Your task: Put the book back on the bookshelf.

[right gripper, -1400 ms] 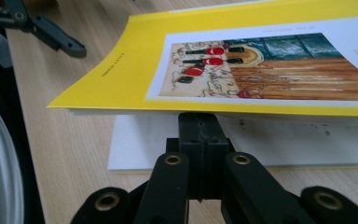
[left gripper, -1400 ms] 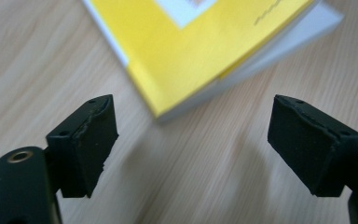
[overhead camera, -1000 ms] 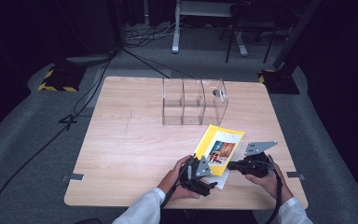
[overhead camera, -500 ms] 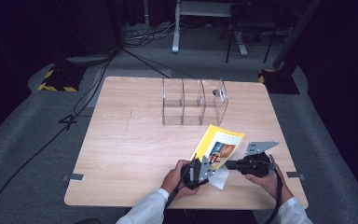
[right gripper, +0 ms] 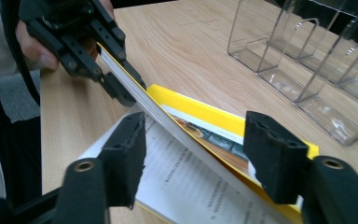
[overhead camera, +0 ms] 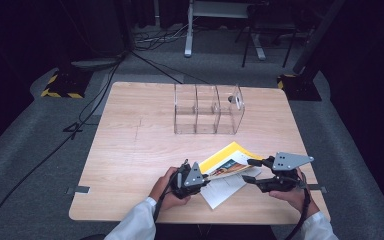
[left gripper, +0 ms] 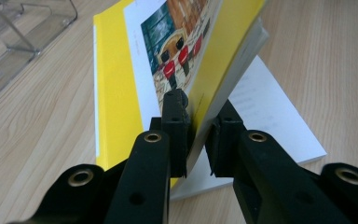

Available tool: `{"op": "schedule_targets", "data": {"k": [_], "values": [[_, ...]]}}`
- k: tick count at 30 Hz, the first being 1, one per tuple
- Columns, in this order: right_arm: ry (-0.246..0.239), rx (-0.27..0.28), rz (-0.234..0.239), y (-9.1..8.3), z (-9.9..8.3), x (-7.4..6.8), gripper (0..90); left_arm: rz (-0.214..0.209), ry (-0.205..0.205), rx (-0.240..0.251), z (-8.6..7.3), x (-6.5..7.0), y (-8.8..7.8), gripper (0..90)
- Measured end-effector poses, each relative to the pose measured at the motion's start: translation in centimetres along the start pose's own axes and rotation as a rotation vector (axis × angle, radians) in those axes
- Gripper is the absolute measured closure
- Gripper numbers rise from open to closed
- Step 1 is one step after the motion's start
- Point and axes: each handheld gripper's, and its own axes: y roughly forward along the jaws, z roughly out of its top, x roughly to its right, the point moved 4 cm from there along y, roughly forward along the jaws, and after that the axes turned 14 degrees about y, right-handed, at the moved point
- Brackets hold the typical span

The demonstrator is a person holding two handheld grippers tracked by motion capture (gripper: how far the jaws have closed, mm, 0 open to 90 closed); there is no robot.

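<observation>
Jaws of the left gripper (overhead camera: 203, 180) have just clenched on the yellow booklet's (overhead camera: 226, 162) lifted cover, apparently at the worktop's (overhead camera: 130, 150) five o'clock; right gripper (overhead camera: 248, 170) has just released, straddling the pages.

High view overhead; gripper views close, sharing booklet (overhead camera: 228, 163)

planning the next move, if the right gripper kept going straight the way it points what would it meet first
Most likely the lifted yellow booklet, whose edge runs between the open right gripper. Beyond it is the left gripper, shut on the booklet; depth is hard to judge.
</observation>
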Motion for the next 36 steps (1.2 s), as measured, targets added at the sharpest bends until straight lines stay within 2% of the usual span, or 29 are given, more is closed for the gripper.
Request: {"op": "schedule_targets", "data": {"k": [2,4,9,10,18,24,25,27,28,29,33,36], "values": [[-0.020,-0.020,0.004,0.6,0.0,0.1,38.3,-0.011,-0.003,0.001,-0.4,-0.1,-0.4,79.0],[-0.042,-0.037,-0.004,1.2,-0.1,0.3,37.0,-0.036,-0.018,0.003,-1.4,-0.4,-1.2,78.5],[-0.055,-0.069,0.004,2.3,-0.4,1.1,36.3,-0.047,-0.019,-0.009,-2.5,-0.5,-2.2,77.6],[-0.062,-0.076,0.008,2.5,-0.5,1.1,36.1,-0.052,-0.031,-0.008,-2.9,-0.7,-2.7,77.3],[-0.107,-0.156,0.040,3.5,-1.9,0.6,35.8,-0.061,-0.063,-0.006,-4.7,-1.3,-4.4,75.3],[-0.133,-0.187,0.029,4.2,-2.6,0.5,39.8,-0.077,-0.084,0.000,-5.7,-1.7,-5.0,73.8],[-0.144,-0.185,0.017,4.5,-2.8,0.6,48.0,-0.079,-0.087,-0.001,-5.9,-1.8,-5.2,73.3],[-0.148,-0.186,0.014,4.6,-2.9,0.7,49.5,-0.083,-0.092,0.001,-6.1,-1.9,-5.3,73.1],[-0.162,-0.183,0.002,4.7,-3.1,0.6,56.4,-0.082,-0.089,-0.001,-6.2,-2.0,-5.4,72.7],[-0.170,-0.181,-0.002,4.8,-3.2,0.7,58.4,-0.083,-0.096,0.003,-6.3,-2.0,-5.4,72.4],[-0.241,-0.153,-0.011,4.9,-3.5,0.2,71.7,-0.086,-0.111,0.012,-6.4,-2.0,-5.5,70.2],[-0.299,-0.139,-0.039,4.7,-3.4,-0.1,75.5,-0.073,-0.135,0.017,-6.3,-2.2,-5.9,65.8]]}}
